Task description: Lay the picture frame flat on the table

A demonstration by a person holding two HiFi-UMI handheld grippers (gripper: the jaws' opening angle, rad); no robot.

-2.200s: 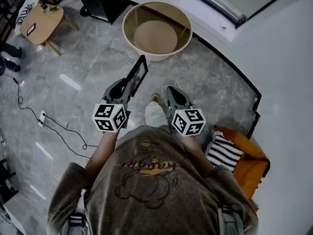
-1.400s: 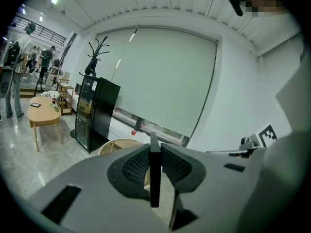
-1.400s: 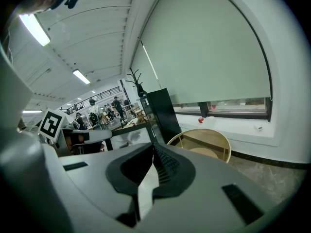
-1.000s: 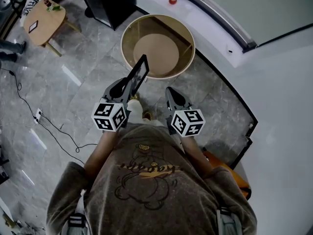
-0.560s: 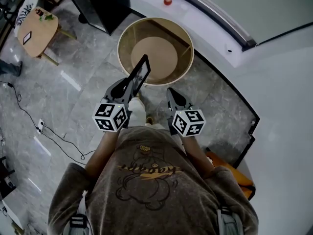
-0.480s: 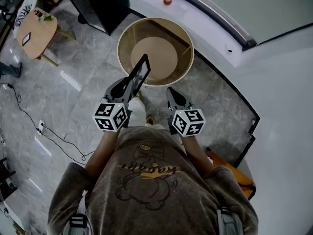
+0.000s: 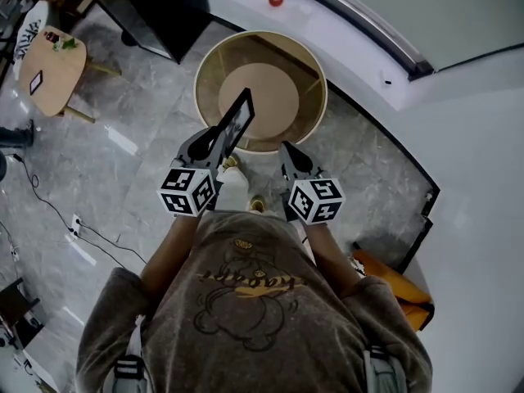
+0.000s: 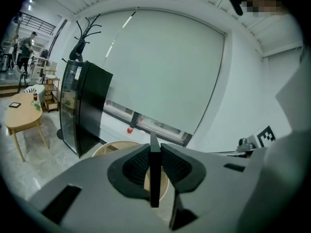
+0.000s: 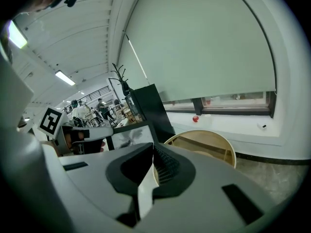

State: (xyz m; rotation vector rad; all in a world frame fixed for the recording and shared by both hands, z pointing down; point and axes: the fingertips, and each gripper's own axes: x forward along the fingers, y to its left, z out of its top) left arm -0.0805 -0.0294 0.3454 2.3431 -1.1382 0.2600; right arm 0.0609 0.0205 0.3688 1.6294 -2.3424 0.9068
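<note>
Head view, far left: small wooden table [image 7: 51,70] now sits closer to the picture's edge than 2.2 s ago. Black cabinet [image 7: 155,11] is at the top.

Left gripper [image 7: 214,141]: jaws clamped on the lower edge of the picture frame [image 7: 234,124]. Grip reads the same as in every earlier frame. In the left gripper view the frame [image 8: 154,176] shows edge-on, squeezed between both pads. The frame is off any surface, carried tilted, with its free end pointing forward and up.

Change: 2.2 s ago the frame's far end was over bare floor, short of the round table [image 7: 260,34]. At 1.0 s it reached the near rim. Now it overlaps the near part of the table top in the head view. The table has also drawn closer to both grippers. The frame does not lie on it.

Right gripper [image 7: 292,155]: jaws closed on each other, nothing between them, per the right gripper view [image 9: 151,152]. It is held level with the left one, as before. That view also catches the frame [image 9: 130,136] off to its left.

Lower right: orange cushion [image 7: 397,281]. The striped pillow beside it 2.2 s ago is no longer in view.
</note>
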